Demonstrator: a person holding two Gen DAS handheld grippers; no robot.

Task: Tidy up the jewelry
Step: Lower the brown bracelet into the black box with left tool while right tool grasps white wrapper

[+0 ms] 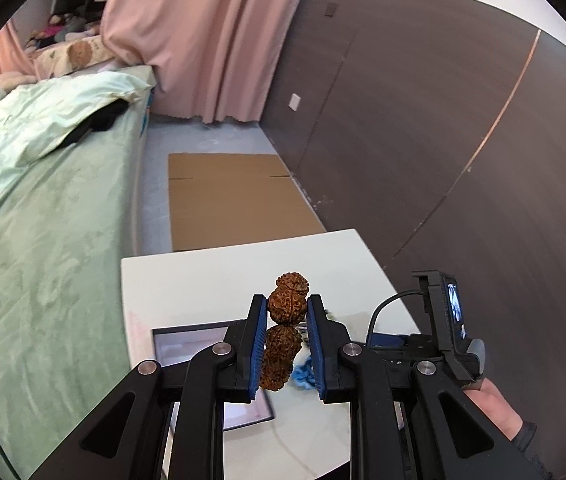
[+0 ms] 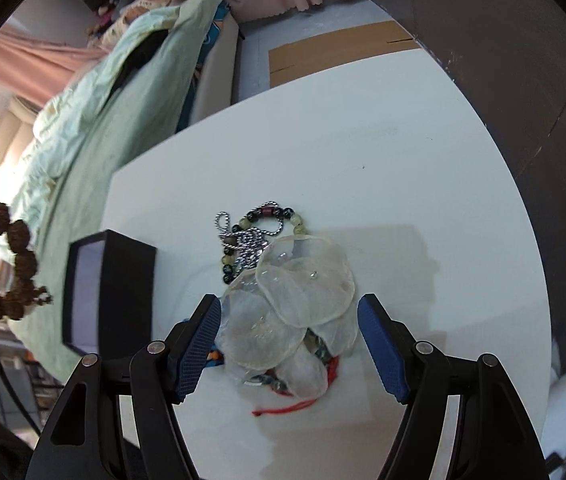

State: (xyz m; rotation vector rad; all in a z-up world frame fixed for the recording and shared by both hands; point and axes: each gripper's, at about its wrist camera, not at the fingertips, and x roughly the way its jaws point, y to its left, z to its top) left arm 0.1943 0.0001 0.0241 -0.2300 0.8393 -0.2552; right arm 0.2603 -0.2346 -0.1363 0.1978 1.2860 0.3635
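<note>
From my left wrist cam, the left gripper (image 1: 286,312) is clamped on a brown seed-bead bracelet (image 1: 286,305): one knobbly bead sits squeezed between the blue pads, another pokes up past the tips, and the rest of the strand hangs down between the jaws. It's held up over the white table (image 1: 211,280). The table's far edge and left corner are in plain sight, with bare top between them and my fingertips. Below the jaws sits the black box (image 1: 191,340), and a bit of blue cord (image 1: 301,376) peeks out beside it. The right-hand rig (image 1: 449,320) is just off to the right, so that side is tight.

Right wrist cam: the right gripper (image 2: 289,328) has its jaws apart, straddling a pile of translucent shell discs (image 2: 303,296) without touching them. Tangled just beyond the discs are a silver chain (image 2: 249,246) and a dark-and-pale beaded bracelet (image 2: 271,214); a red string (image 2: 295,406) trails out on the near side. The box (image 2: 123,288) sits left of the pile, right by the table's left edge, with the seed beads (image 2: 15,264) dangling further left over the green bedding (image 2: 95,128). Lots of clear tabletop to the right and far side.
</note>
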